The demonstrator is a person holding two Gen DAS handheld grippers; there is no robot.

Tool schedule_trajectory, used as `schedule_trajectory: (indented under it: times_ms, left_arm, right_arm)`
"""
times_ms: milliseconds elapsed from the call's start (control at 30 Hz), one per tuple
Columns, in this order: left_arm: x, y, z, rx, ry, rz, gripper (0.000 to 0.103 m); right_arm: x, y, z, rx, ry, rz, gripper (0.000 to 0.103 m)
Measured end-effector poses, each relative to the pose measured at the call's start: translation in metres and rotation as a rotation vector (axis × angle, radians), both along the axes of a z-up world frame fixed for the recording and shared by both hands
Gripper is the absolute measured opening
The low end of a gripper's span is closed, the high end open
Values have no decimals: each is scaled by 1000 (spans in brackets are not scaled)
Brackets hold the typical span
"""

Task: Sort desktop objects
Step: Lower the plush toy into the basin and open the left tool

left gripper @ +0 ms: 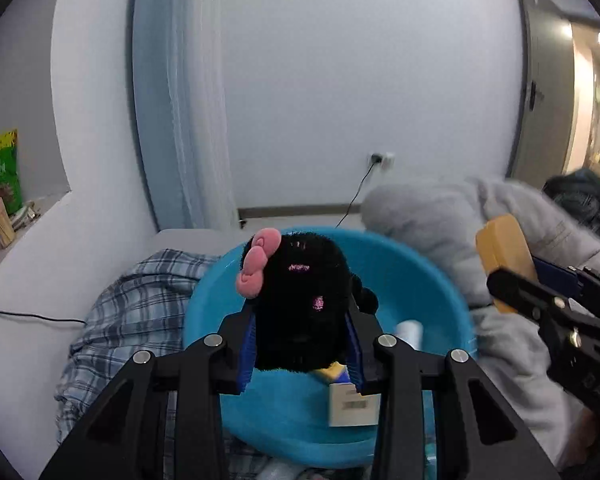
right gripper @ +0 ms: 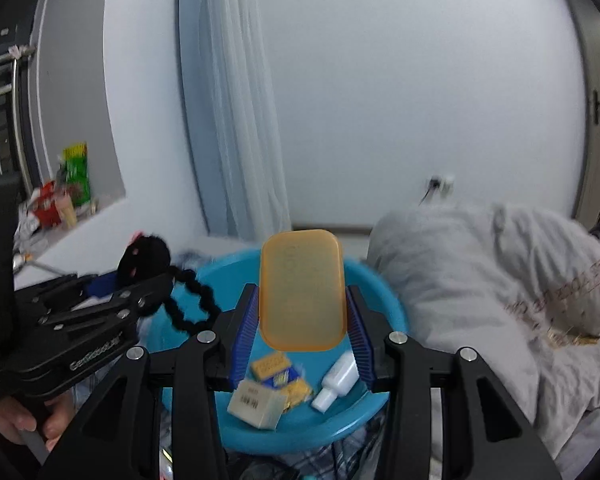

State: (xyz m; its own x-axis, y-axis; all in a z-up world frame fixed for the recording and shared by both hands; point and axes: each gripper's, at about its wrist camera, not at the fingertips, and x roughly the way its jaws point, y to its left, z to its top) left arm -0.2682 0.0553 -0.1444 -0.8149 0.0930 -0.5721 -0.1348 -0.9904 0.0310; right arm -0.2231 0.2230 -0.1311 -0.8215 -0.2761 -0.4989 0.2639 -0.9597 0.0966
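Observation:
My left gripper (left gripper: 300,344) is shut on a black plush toy (left gripper: 300,300) with a pink bow and holds it above a blue plastic basin (left gripper: 420,280). In the right wrist view the toy (right gripper: 144,258) and its black beaded tail hang at the left over the basin (right gripper: 380,292). My right gripper (right gripper: 302,332) is shut on an orange plastic case (right gripper: 302,292) above the basin; the case also shows at the right of the left wrist view (left gripper: 504,256). In the basin lie a white box (right gripper: 256,402), yellow-blue packets (right gripper: 278,372) and a small white bottle (right gripper: 336,382).
The basin rests on a plaid cloth (left gripper: 140,300) on a grey bed. A grey padded jacket (right gripper: 480,280) lies to the right. A wall with a socket (left gripper: 380,159) and a curtain stand behind. A ledge with snack bags (right gripper: 74,176) is at the left.

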Motion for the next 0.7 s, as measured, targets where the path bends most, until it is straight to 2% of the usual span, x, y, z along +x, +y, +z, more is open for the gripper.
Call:
schedule_trajectory:
  times_ms: [67, 167, 267, 367, 633, 700]
  left_arm:
    - [-10, 1, -19, -48, -42, 8, 39]
    - [-26, -1, -46, -13, -156, 7, 39]
    - [-37, 3, -63, -60, -235, 67, 39]
    - [-45, 1, -78, -31, -305, 71, 39]
    - [-56, 9, -114, -29, -437, 79, 39]
    - [-57, 14, -121, -58, -444, 94, 39]
  right_arm:
    - [-9, -2, -17, 3, -67, 18, 41]
    - [-22, -3, -35, 5, -121, 26, 41]
    - [-26, -7, -47, 24, -147, 22, 41]
    - [-29, -9, -56, 19, -173, 21, 41]
    - [-34, -4, -70, 8, -216, 11, 41]
    - [-34, -4, -70, 11, -221, 9, 41]
